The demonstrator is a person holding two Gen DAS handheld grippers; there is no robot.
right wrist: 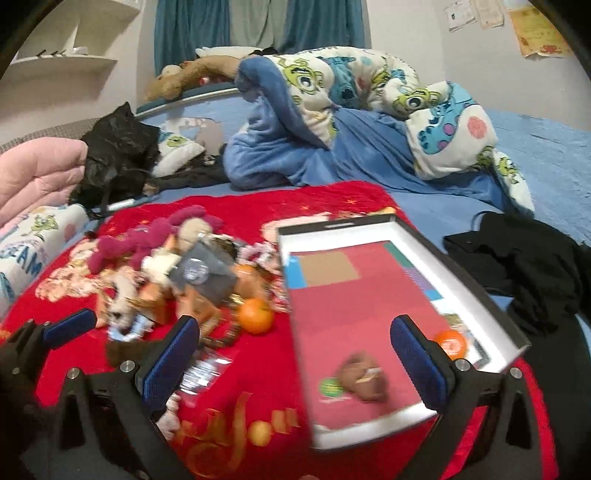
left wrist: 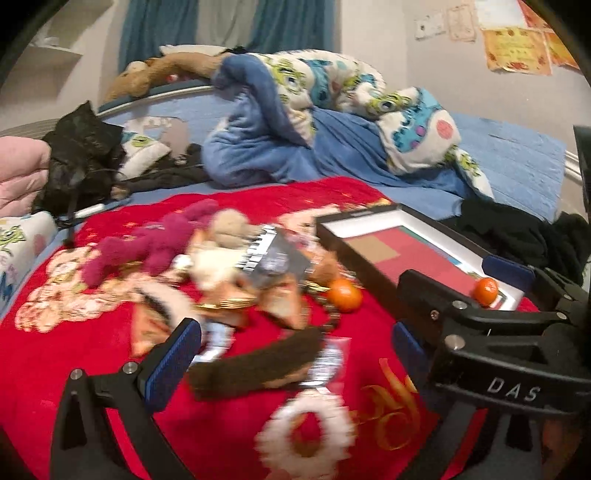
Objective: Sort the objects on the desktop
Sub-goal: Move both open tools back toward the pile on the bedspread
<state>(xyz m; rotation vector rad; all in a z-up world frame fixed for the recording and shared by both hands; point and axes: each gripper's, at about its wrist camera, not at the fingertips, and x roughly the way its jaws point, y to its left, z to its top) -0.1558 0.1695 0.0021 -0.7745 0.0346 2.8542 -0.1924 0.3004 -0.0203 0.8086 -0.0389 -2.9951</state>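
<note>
Red blanket [right wrist: 258, 369] is covering the bed; a heap of soft toys [left wrist: 155, 247] is lying beside the box [right wrist: 461, 266], which is already holding one orange [right wrist: 448, 343]. The other orange [right wrist: 255, 315] is sitting just outside: firm, smooth, likely to roll, best taken across its middle. Left tool [left wrist: 295, 354] and right tool [right wrist: 295, 358] are both hanging wide and empty. Open room is lying toward the box; its rim is raised.

A red blanket [right wrist: 258, 369] with gold lettering covers a blue bed [right wrist: 546, 155]. On it lie a magenta plush toy [left wrist: 147, 247], two orange tangerines [right wrist: 255, 315] and a black-rimmed, white-walled tray [right wrist: 461, 266] lined red. Behind them, a blue quilt [right wrist: 369, 88] shows green one-eyed monsters; teal curtains [right wrist: 321, 22] hang.
</note>
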